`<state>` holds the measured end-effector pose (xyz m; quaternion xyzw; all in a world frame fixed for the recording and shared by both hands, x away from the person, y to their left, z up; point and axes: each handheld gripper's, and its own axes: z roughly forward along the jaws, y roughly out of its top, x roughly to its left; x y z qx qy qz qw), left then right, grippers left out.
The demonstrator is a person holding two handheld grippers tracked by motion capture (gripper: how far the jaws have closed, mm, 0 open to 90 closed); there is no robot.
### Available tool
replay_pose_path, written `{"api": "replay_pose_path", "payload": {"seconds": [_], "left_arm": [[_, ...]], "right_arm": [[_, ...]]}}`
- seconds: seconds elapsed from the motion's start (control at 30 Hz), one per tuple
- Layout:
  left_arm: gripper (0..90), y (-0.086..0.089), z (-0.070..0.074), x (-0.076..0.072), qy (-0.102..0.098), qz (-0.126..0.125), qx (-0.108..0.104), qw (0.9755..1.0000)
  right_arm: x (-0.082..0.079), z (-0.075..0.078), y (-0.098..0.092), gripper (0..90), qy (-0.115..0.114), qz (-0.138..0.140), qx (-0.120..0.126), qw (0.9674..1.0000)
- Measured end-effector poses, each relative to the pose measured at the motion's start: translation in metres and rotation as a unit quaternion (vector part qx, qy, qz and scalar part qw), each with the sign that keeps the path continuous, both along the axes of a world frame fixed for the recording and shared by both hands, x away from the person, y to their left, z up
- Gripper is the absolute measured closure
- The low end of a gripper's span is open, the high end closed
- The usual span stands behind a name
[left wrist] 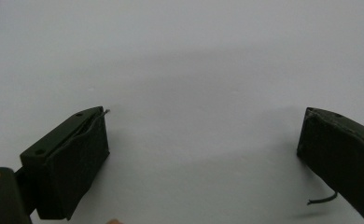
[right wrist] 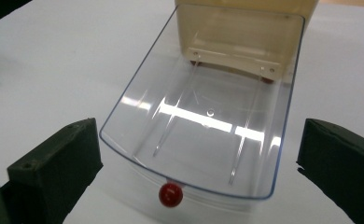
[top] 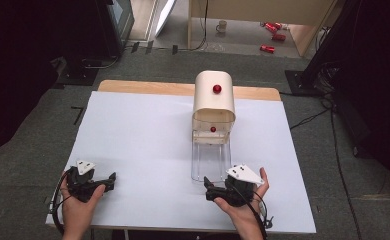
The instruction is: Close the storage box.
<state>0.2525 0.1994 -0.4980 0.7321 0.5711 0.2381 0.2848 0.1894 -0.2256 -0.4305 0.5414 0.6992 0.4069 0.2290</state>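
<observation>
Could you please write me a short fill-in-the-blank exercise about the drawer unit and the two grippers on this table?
1. The clear drawer is pulled ____ of the cream box.
2. The knob on the drawer's front is ____ in colour.
3. Inside, the drawer is ____.
4. Both the left gripper and the right gripper are ____.

Missing words: out; red; empty; open

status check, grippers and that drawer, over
Left gripper open, on bare table. Right gripper open, facing pulled-out clear drawer, red knob between jaws. Drawer empty.
</observation>
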Motion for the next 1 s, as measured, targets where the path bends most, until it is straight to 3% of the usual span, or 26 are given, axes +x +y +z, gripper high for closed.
{"api": "replay_pose_path", "payload": {"seconds": [0.33,0.63,0.83,0.9,0.93,0.97,1.0], "left_arm": [[1.9,0.000,0.000,0.000,-0.001,0.001,-0.001,1.0000],[1.9,0.000,0.000,0.000,0.000,0.000,-0.001,1.0000],[1.9,0.000,0.000,0.000,0.000,0.001,-0.001,1.0000],[1.9,0.000,0.000,0.000,0.000,0.001,-0.001,1.0000],[1.9,0.000,0.000,0.000,0.000,0.000,-0.001,1.0000],[1.9,0.000,0.000,0.000,0.000,0.000,-0.001,1.0000],[1.9,0.000,0.000,0.000,0.000,0.000,-0.001,1.0000]], "right_arm": [[-0.019,-0.018,-0.005,0.0,0.016,-0.012,0.016,0.9997],[-0.027,-0.036,0.001,0.0,0.044,-0.009,0.029,0.9986],[-0.028,-0.046,0.004,0.3,0.053,-0.015,0.024,0.9982],[-0.027,-0.049,0.006,4.0,0.053,-0.018,0.020,0.9982],[-0.027,-0.051,0.010,11.6,0.051,-0.025,0.010,0.9983],[-0.027,-0.051,0.010,11.6,0.051,-0.025,0.010,0.9983],[-0.026,-0.052,0.013,20.2,0.046,-0.035,0.001,0.9984]]}}
